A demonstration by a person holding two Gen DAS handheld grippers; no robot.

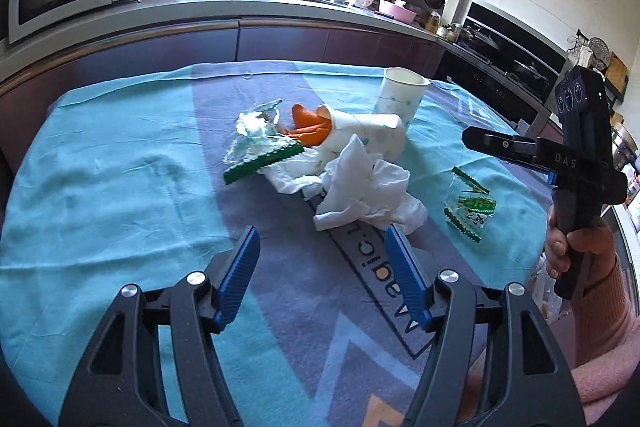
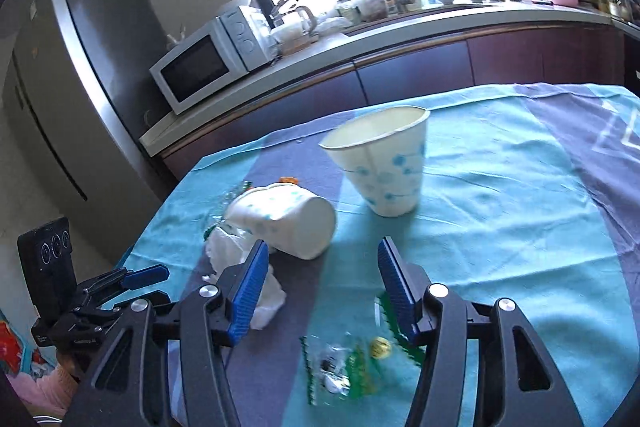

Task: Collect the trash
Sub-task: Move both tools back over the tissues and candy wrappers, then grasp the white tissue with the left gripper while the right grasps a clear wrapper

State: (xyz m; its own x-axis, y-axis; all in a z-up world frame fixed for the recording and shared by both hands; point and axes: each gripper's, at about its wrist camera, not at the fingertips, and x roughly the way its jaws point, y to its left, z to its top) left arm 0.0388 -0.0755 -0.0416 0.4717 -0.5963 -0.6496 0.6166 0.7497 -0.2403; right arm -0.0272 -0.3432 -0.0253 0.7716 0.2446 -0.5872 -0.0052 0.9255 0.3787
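— Where is the bench [image 1: 100,195] open?
— On its left half, bare cloth. At centre, crumpled tissue [image 1: 360,193], a tipped cup [image 2: 286,221] and wrappers [image 1: 260,151] crowd together; an upright cup [image 2: 384,163] stands behind, another wrapper [image 1: 470,205] to the right.

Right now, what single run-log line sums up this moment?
left hand-held gripper: open, empty, short of tissue | right hand-held gripper: open, empty, above wrapper | cups: upright cup; tipped cup

Tipped cup [image 1: 372,137] mid-frame on tablecloth [image 1: 100,187], upright cup [image 1: 398,95] behind. Crumpled tissue [image 1: 360,191] in front. Wrapper [image 1: 468,205] lower right.
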